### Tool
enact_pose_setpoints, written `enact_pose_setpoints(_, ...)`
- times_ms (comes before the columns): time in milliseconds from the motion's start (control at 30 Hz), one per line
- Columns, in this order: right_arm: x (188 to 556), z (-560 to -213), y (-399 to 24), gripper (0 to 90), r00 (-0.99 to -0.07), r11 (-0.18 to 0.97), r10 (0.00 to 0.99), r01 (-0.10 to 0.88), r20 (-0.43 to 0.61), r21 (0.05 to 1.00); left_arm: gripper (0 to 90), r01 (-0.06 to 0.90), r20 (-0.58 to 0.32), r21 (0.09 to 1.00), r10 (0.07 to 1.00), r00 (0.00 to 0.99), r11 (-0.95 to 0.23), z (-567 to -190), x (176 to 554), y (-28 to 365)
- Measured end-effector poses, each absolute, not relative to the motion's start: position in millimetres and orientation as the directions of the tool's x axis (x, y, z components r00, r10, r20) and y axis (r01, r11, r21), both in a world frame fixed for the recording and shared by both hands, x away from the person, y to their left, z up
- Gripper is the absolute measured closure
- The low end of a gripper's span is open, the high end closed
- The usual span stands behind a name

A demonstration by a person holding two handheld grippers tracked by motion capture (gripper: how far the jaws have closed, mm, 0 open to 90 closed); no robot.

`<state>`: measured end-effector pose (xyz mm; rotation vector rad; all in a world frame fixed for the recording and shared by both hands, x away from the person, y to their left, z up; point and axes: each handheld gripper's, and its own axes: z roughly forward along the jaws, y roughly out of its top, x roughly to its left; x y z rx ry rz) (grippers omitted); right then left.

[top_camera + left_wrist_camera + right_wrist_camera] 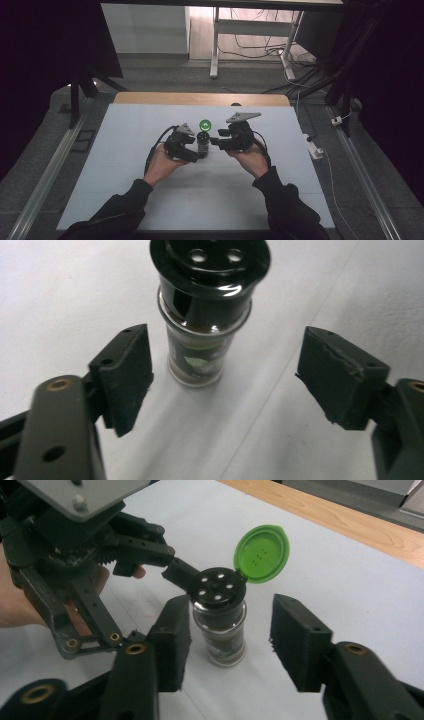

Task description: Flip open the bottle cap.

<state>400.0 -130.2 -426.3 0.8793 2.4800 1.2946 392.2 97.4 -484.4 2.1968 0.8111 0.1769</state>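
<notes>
Standing upright near the middle of the pale surface [100,165] is a small spice jar [203,143] with a clear body, dark contents and a black shaker top; its green flip lid [205,124] is swung open and stands up from the hinge at the far side of the top. High view: the left claw [195,154] lies just left of the jar and the right claw [214,141] just right of it, each held in one of the person's hands, with dark sleeves entering from the near edge. A strip of bare wood [200,98] shows along the far edge of the surface.

Left claw view: the jar [202,335] stands between the two black jaws, which are spread wide. Neither pad touches the glass, though the left pad [127,375] is nearer to it than the right one, and the holes of the shaker top [212,260] are visible from above.

Right claw view: the jar [220,625] again stands between widely parted jaws, the left pad just beside the glass, the right pad apart from it. The green lid [261,554] tilts back, showing its dimpled inner face. Beyond the jar, the left claw [180,575] reaches in from the left, one jaw tip at the rim of the black top; whether it touches cannot be told. Neither claw holds anything.
</notes>
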Motion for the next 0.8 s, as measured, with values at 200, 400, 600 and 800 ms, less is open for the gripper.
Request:
enact_pose_setpoints(200, 390.4, -429.0, -133.7, 31.3, -0.792, 0.421, 0.603, 0.423, 0.101, 0.803, 15.9, 0.517, -0.174, 0.711, 0.592, 0.787, -0.477, -475.7, 385.1, 107.0)
enact_pose_setpoints(400, 380.5, -431.7, -138.4, 20.7, -0.795, 0.421, 0.594, 0.433, 0.118, 0.797, 11.1, 0.539, -0.205, 0.705, 0.595, 0.777, -0.462, -471.3, 375.1, 117.7)
enact_pose_setpoints(600, 368.2, -432.2, -147.0, 13.9, -0.799, 0.414, 0.585, 0.442, 0.14, 0.796, 5.7, 0.545, -0.225, 0.701, 0.582, 0.781, -0.46, -467.9, 360.9, 129.3)
enact_pose_setpoints(800, 358.5, -431.8, -150.6, 9.5, -0.808, 0.424, 0.571, 0.443, 0.146, 0.79, 2.6, 0.544, -0.219, 0.702, 0.587, 0.779, -0.459, -466.3, 344.5, 143.7)
